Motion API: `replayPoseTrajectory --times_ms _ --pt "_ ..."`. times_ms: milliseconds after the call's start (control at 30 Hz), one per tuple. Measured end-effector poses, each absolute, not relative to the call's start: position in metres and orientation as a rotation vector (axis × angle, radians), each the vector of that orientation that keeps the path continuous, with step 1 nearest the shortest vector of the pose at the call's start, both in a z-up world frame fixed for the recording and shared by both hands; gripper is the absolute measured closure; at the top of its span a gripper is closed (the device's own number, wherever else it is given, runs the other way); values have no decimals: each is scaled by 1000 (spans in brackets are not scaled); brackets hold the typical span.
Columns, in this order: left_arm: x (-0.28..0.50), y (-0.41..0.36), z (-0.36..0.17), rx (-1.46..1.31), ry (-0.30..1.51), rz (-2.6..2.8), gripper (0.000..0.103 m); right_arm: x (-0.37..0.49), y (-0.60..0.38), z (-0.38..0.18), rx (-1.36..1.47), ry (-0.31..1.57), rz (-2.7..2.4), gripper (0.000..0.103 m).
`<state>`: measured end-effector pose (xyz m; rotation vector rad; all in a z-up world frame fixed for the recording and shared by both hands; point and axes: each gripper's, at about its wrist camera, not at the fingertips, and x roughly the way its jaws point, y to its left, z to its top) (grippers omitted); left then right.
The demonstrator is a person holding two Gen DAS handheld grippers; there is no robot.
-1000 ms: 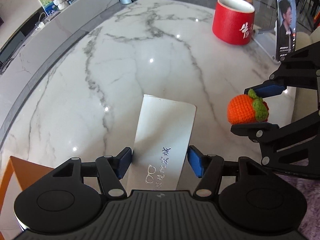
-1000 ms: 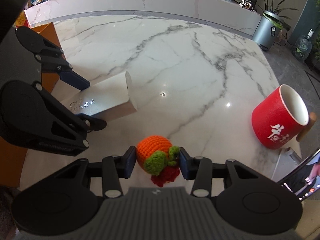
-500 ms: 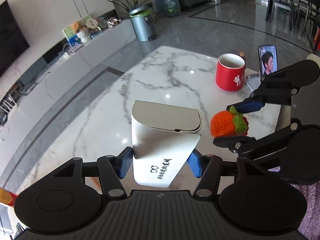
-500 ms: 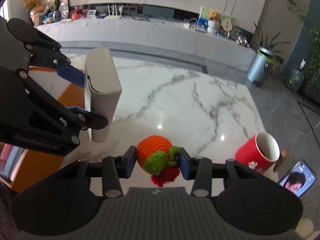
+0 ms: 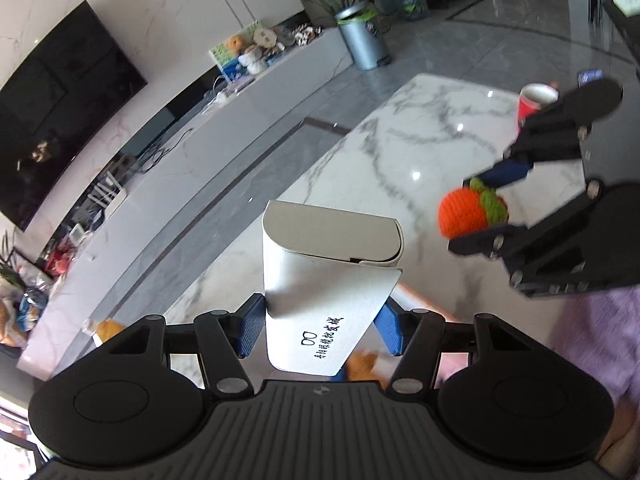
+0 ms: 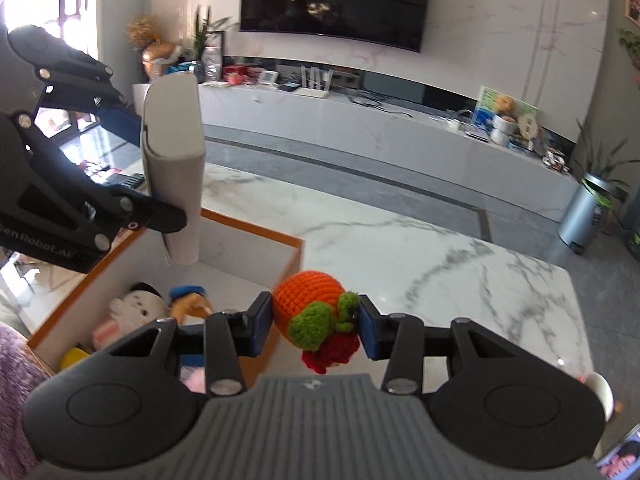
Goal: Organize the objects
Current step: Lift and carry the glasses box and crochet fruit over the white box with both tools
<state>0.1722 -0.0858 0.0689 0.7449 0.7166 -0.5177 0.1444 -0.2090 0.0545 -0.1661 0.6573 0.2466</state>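
Marble worktop [image 6: 460,264] below us. Left claw [image 5: 320,326] clamps the white case [image 5: 320,280], right claw [image 6: 314,326] clamps the crochet orange [image 6: 308,300]; both aloft near the orange-rimmed box [image 6: 256,236] (toys inside).

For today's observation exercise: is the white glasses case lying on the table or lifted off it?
Lifted. The white glasses case hangs clamped in the left gripper, above the orange box.

Orange crocheted fruit [image 6: 308,300], white case [image 5: 328,280], grey-veined marble table [image 5: 420,152].
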Motion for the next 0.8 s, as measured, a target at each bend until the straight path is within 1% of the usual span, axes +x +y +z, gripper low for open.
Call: replayPoseTrajectory --times_ms 200,367,567,800 --pt "192 -63 30 854 784 -481 35 171 -174 50 -184 673 350 57" --pt "205 -67 -3 976 790 -522 35 198 -153 39 -251 706 383 57" --pt "227 -72 -46 1098 836 -555 35 225 -151 26 -250 754 375 57" --pt "243 -68 -81 1147 880 -632 35 240 -155 10 -239 807 373 57"
